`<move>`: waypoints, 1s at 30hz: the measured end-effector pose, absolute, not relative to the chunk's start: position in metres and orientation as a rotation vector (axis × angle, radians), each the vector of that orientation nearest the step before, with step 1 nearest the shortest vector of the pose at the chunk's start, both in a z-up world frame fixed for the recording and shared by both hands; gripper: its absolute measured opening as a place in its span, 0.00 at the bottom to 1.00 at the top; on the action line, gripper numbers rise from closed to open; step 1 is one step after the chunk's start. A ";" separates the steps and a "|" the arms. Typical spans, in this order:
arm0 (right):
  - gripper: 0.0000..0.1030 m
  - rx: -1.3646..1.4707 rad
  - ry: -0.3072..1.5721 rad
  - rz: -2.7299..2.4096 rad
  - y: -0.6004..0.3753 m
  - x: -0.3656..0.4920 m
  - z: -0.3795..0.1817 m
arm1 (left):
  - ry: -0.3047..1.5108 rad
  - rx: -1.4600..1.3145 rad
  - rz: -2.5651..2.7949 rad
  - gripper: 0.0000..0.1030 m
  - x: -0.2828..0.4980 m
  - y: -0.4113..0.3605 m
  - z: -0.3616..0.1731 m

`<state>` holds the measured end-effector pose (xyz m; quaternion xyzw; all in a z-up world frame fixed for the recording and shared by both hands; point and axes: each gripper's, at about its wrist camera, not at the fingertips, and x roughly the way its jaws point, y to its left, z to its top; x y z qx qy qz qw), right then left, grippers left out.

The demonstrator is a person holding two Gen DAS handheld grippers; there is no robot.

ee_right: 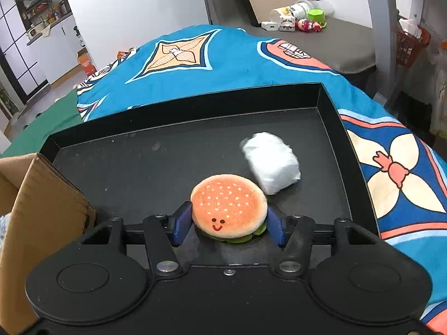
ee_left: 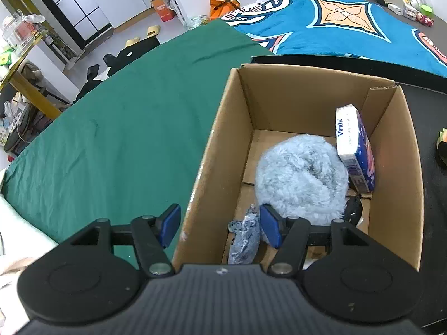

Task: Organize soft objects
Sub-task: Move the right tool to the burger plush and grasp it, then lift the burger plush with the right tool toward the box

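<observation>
In the left wrist view my left gripper (ee_left: 220,227) is open and empty, straddling the left wall of a cardboard box (ee_left: 212,150). Inside the box lie a fluffy pale blue plush (ee_left: 301,178), a Vinda tissue pack (ee_left: 354,150), a blue-grey cloth (ee_left: 245,237) and a small black item (ee_left: 353,209). In the right wrist view my right gripper (ee_right: 227,224) has its blue pads on both sides of a plush hamburger (ee_right: 229,208) with a smiley face, on a black tray (ee_right: 178,106). A white wrapped soft bundle (ee_right: 269,162) lies just beyond it.
The cardboard box corner (ee_right: 42,195) stands at the tray's left. The tray rests on a blue patterned blanket (ee_right: 223,58) next to a green sheet (ee_left: 111,128). Toys and containers (ee_right: 299,19) sit on a grey surface behind.
</observation>
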<state>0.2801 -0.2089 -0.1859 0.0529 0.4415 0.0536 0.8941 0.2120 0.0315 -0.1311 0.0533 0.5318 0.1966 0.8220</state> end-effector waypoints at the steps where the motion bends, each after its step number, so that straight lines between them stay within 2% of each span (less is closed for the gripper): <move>1: 0.49 0.102 0.915 0.115 -0.208 0.279 -0.184 | 1.130 0.113 0.418 0.59 0.212 0.032 -0.131; 30: 0.48 0.142 0.807 0.207 -0.189 0.240 -0.115 | 1.066 -0.013 0.354 0.59 0.177 0.060 -0.100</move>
